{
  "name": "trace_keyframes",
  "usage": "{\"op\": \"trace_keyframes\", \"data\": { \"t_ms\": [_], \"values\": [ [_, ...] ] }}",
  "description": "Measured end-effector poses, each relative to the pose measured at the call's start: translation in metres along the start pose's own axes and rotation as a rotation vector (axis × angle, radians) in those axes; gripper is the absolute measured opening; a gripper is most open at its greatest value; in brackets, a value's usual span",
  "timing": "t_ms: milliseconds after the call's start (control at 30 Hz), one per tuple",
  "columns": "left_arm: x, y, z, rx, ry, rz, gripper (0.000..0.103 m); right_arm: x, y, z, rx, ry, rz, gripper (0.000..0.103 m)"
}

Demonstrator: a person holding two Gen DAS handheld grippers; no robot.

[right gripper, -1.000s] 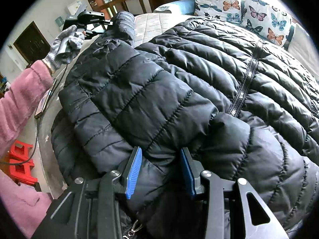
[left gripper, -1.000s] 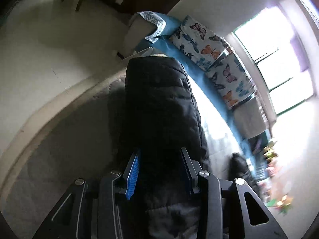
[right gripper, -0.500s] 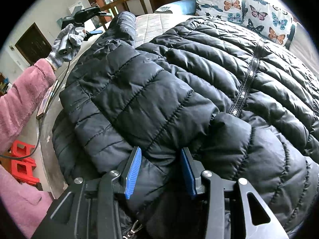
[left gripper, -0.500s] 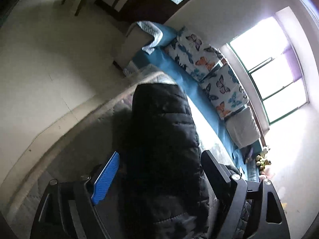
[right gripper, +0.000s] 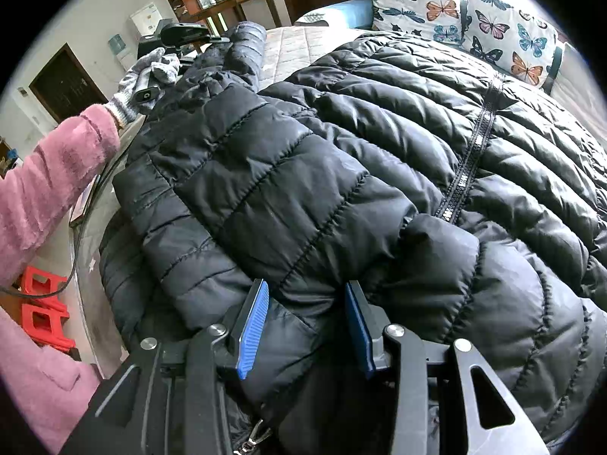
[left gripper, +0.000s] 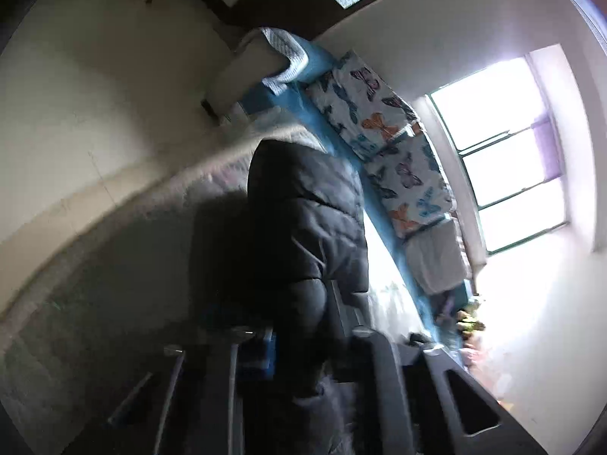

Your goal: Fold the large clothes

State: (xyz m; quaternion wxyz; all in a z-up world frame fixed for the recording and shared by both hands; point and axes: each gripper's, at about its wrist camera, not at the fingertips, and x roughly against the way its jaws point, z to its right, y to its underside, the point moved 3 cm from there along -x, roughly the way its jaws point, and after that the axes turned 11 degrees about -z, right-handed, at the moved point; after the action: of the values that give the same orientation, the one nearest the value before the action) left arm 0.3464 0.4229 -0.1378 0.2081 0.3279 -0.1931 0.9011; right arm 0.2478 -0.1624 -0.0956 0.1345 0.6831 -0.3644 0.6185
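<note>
A black quilted jacket [right gripper: 379, 144] is spread over the bed [right gripper: 299, 43], front up, with the zipper [right gripper: 470, 167] running from the near middle toward the far right. Butterfly-print pillows [right gripper: 474, 19] are lined along the far edge.

One sleeve [right gripper: 242, 174] has been laid across the body of the jacket, from the near middle out toward the far left. Its near end is pinched between the blue pads of the right claw [right gripper: 305, 316], which is closed on the padded fabric. The far end of the sleeve [left gripper: 303, 208] is seen in the left wrist view running forward from the left claw [left gripper: 303, 326]. The fingers there are blurred and in shadow with the sleeve between them; whether it is gripped cannot be told. In the right wrist view that tool is seen at the far left, held in a grey-gloved hand [right gripper: 146, 76].

The task is judged to be at an early stage: one sleeve is folded inward or nearly so. The right side of the jacket appears unfolded, though the other sleeve is not seen. The body has not yet been folded over itself, so most of the work is left.
</note>
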Motion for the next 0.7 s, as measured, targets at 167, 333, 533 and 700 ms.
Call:
{"op": "trace_keyframes", "data": {
  "t_ms": [167, 333, 533, 700],
  "values": [
    [0.020, -0.004, 0.014, -0.070, -0.187, 0.126, 0.014, -0.001, -0.001, -0.003, 0.013, 0.017, -0.002, 0.046],
    [0.030, -0.003, 0.010, -0.033, -0.119, 0.126, 0.014, -0.001, -0.002, -0.006, 0.010, 0.023, -0.003, 0.046],
    [0.095, 0.004, 0.078, -0.190, -0.146, 0.233, 0.014, 0.006, -0.004, -0.013, 0.012, 0.065, 0.003, 0.046],
    [0.153, 0.040, 0.153, -0.330, -0.105, 0.314, 0.014, 0.037, 0.001, -0.017, -0.011, 0.081, 0.083, 0.046]
  ]
}}
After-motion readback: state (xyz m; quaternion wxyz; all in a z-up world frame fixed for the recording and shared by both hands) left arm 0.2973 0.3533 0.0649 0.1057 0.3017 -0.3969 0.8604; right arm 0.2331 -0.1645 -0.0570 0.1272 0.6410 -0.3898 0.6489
